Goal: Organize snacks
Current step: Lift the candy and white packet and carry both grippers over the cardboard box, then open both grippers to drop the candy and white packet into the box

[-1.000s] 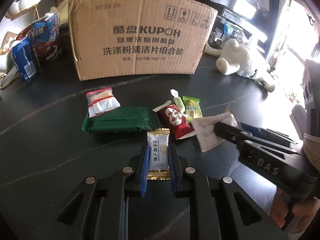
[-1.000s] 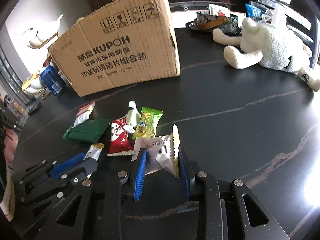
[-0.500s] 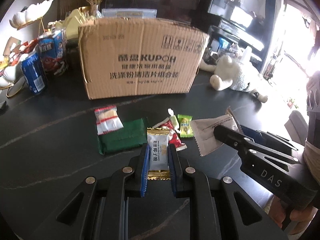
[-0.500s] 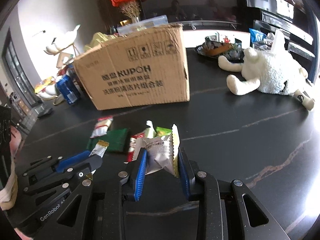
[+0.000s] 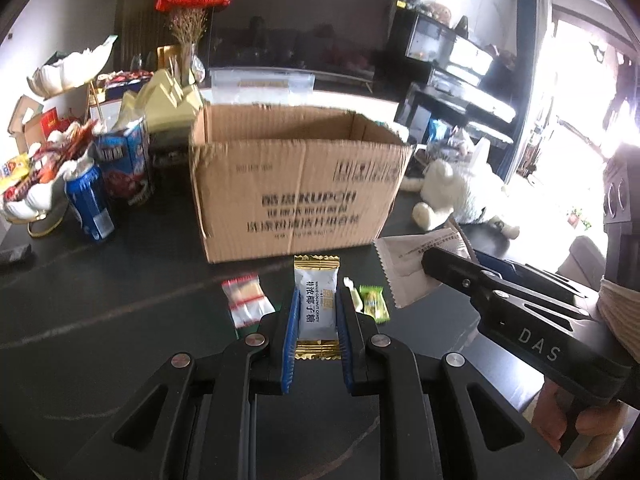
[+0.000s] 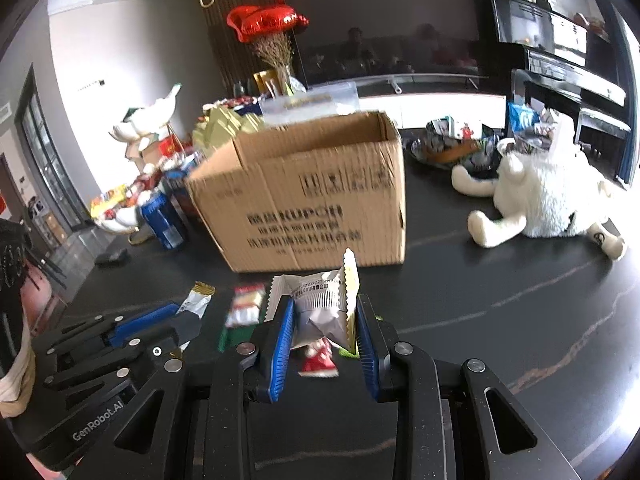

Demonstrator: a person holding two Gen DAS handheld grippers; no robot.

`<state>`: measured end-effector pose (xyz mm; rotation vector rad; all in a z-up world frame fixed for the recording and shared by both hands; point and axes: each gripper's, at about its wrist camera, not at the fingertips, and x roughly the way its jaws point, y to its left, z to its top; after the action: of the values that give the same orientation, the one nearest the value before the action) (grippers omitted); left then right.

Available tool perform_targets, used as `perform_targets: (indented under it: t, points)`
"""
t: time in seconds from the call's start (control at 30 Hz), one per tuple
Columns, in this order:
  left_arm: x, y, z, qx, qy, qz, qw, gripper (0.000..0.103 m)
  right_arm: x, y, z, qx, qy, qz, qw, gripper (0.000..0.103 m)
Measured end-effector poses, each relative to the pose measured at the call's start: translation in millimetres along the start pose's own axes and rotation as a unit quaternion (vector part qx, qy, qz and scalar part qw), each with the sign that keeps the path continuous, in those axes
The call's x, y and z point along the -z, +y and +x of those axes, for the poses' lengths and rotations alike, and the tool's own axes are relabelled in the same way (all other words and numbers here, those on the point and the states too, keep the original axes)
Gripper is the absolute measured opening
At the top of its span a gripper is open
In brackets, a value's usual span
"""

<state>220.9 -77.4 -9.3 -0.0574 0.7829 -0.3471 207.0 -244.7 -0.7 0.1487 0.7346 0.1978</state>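
Observation:
My left gripper (image 5: 317,304) is shut on a white and gold candy packet (image 5: 316,300), held above the black table. My right gripper (image 6: 323,312) is shut on a silver-white snack packet (image 6: 320,308); that packet also shows in the left wrist view (image 5: 408,268). An open cardboard box (image 5: 296,184) stands upright just beyond both grippers, also in the right wrist view (image 6: 308,196). On the table below lie a red and white packet (image 5: 245,304), a green-yellow candy (image 5: 374,302), a green packet (image 6: 236,334) and a red packet (image 6: 318,358).
A white plush toy (image 6: 548,200) lies right of the box. A blue can (image 5: 90,204) and snack cartons (image 5: 124,164) stand left of it. A bowl of snacks (image 6: 452,144) sits behind the box. The black table (image 6: 520,320) stretches to the right.
Both grippers have risen from the table with their packets and tilted up, so the box's open top now shows. The loose snacks stay on the table below.

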Motion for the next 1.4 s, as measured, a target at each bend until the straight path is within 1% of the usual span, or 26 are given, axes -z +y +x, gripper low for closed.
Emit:
perform_targets:
  t: [0.2, 0.33, 0.63, 0.8, 0.97, 1.13, 1.4]
  points:
    - [-24, 10, -14, -0.002, -0.017, 0.002, 0.9999, 0.019, -22, 14, -5, -0.008, -0.013, 0.003, 1.0, 0.032]
    - [-39, 13, -23, -0.011, -0.031, 0.012, 0.9994, 0.019, -35, 21, -6, -0.001, -0.022, -0.003, 1.0, 0.032]
    - [-65, 18, -31, -0.011, -0.041, 0.018, 0.999, 0.019, -68, 30, -12, 0.011, -0.04, -0.018, 0.999, 0.032]
    - [-87, 20, -32, -0.014, -0.052, 0.024, 0.9982, 0.019, -89, 33, -13, 0.02, -0.057, -0.029, 0.998, 0.032]
    - [-108, 25, -26, -0.018, -0.063, 0.028, 0.9975, 0.019, -110, 33, -7, 0.025, -0.071, -0.033, 0.997, 0.032]
    - [-126, 29, -10, -0.019, -0.059, 0.042, 0.9972, 0.019, -126, 33, 6, 0.026, -0.077, -0.043, 0.996, 0.032]
    - [-151, 37, 24, -0.021, -0.058, 0.047, 0.997, 0.019, -142, 27, 41, 0.021, -0.068, -0.046, 0.996, 0.032]
